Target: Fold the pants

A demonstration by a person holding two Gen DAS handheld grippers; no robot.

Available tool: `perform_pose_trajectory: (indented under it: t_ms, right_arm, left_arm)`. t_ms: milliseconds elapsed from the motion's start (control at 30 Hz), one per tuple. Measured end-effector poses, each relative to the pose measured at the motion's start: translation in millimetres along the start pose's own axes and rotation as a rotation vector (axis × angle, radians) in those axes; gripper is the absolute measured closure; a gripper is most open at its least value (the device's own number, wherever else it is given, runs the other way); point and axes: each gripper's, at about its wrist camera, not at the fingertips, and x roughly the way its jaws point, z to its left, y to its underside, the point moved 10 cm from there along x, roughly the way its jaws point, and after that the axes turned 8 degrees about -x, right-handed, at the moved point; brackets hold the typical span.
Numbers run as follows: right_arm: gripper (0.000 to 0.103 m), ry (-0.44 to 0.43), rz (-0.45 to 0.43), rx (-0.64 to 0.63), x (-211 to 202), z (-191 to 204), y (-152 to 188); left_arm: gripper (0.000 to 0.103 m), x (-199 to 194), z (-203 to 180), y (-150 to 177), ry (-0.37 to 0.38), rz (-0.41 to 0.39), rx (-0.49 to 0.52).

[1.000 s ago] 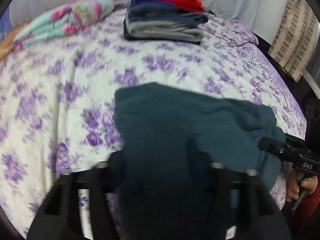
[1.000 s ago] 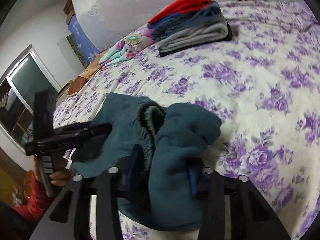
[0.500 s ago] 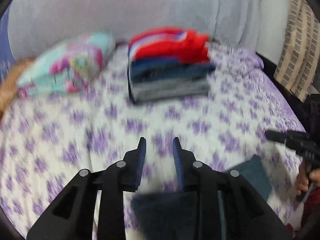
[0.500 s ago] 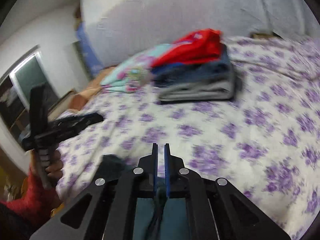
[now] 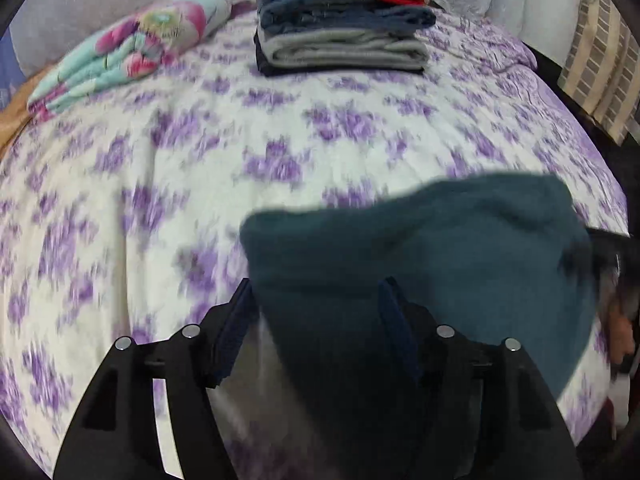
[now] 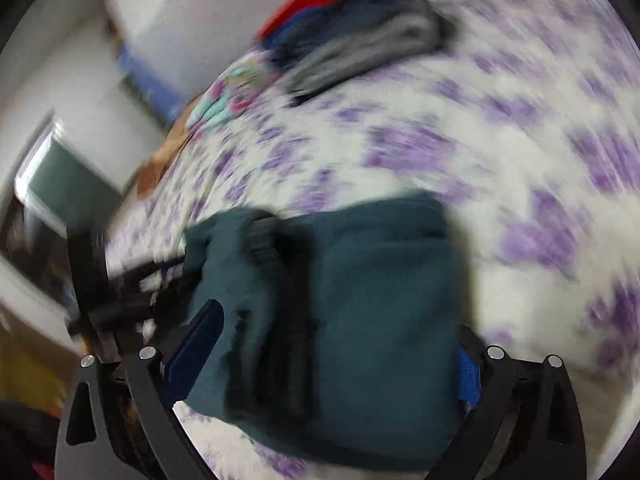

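Teal pants (image 5: 460, 264), folded into a thick bundle, lie on the floral bedspread (image 5: 160, 184) at the near edge, long axis running across between both tools. The left hand-held gripper (image 5: 316, 320) straddles their left end and the right hand-held gripper (image 6: 340, 360) their right; both sets of jaws are opening, cloth between, pads not pressing. Half a second ago both were raised clear of the bundle, nearly closed.

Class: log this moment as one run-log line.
task: fold pants | left gripper: opening, pants between | right gripper: opening, pants between | pants: on bed
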Motion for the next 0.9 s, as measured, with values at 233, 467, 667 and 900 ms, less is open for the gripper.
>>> perform_pose_trajectory:
  t_ms: [233,467,667,900]
  right_arm:
    - [0.072,0.019,-0.132,-0.079,-19,8,-52]
    - [0.063,0.147,-0.221,-0.067,5,-52,-173]
    - [0.031,0.459,-0.176,-0.016,48,-135,-154]
    - [0.005,0.554,-0.130,-0.049,42,-118,-147]
  left_arm:
    - [0.091,-23,-29,-46,-0.022,-0.117,0.081]
    - [0.076,-4,-23,-188,-0.096,-0.247,0.081]
    - [0.026,109,38,-178,-0.319,-0.069,0.008]
    - [0.007,68,17,-155,-0.172,-0.161,-0.120]
